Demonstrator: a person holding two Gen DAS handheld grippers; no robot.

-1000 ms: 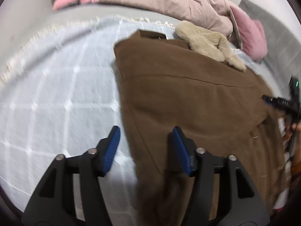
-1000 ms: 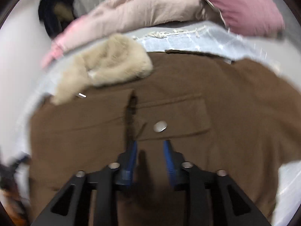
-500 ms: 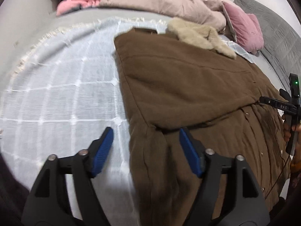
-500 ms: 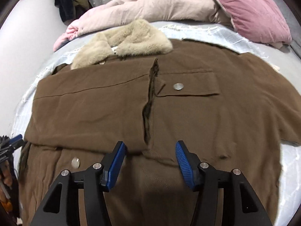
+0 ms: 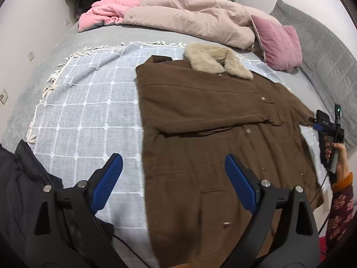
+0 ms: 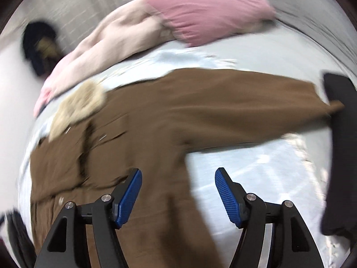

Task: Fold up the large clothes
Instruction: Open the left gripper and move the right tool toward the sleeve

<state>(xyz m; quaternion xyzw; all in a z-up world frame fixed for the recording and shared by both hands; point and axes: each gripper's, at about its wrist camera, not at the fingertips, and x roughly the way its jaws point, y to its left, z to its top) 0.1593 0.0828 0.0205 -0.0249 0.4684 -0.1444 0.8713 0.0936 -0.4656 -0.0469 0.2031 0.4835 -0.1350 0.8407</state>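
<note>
The brown coat (image 5: 200, 116) lies flat on a checked blanket (image 5: 89, 111) on the bed, its fur collar (image 5: 214, 60) at the far end from the fingers. One sleeve (image 5: 200, 125) is folded across the chest; the other sleeve (image 6: 245, 102) stretches out sideways, beyond the right gripper (image 6: 178, 194). Both grippers hang above the coat without touching it. The left gripper (image 5: 174, 183) has just been opening its jaws and nothing is between them. The right gripper has also been opening and is empty. A pink pillow (image 5: 276, 44) and a quilt (image 5: 189, 22) lie behind the collar.
</note>
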